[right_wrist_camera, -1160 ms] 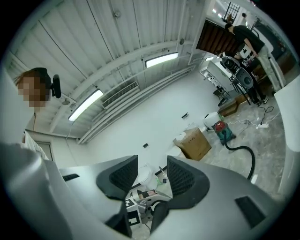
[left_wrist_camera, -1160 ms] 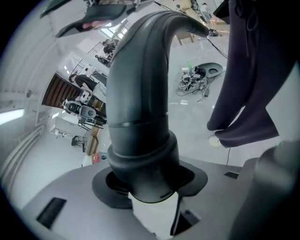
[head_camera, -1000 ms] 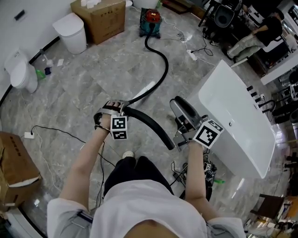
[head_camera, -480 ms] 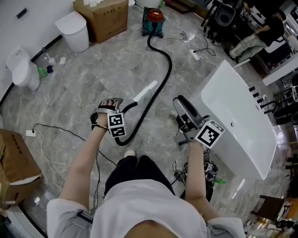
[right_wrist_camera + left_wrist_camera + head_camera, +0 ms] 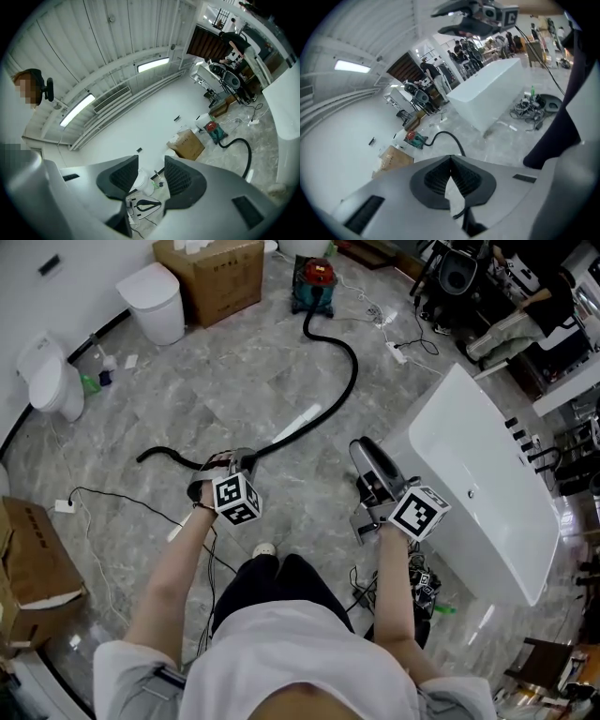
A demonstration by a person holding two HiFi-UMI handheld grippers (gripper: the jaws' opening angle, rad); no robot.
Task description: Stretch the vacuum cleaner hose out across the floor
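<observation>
Since a second before, we saw the hose (image 5: 349,381) drop from its raised loop. Its free end lay leftward on the floor (image 5: 234,371), the rest curving back to the vacuum cleaner (image 5: 314,282) at the floor's far edge. The left gripper (image 5: 451,161) had just been closing, jaws pressed together on nothing. The right gripper (image 5: 151,168) stood spread, empty. We judged the hose light, springy and ribbed, best pinched near its free end.

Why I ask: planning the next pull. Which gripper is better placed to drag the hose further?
Left. The left gripper is right at the hose, though its jaws have just closed with nothing between them. The right gripper stands apart from it, open and empty.
</observation>
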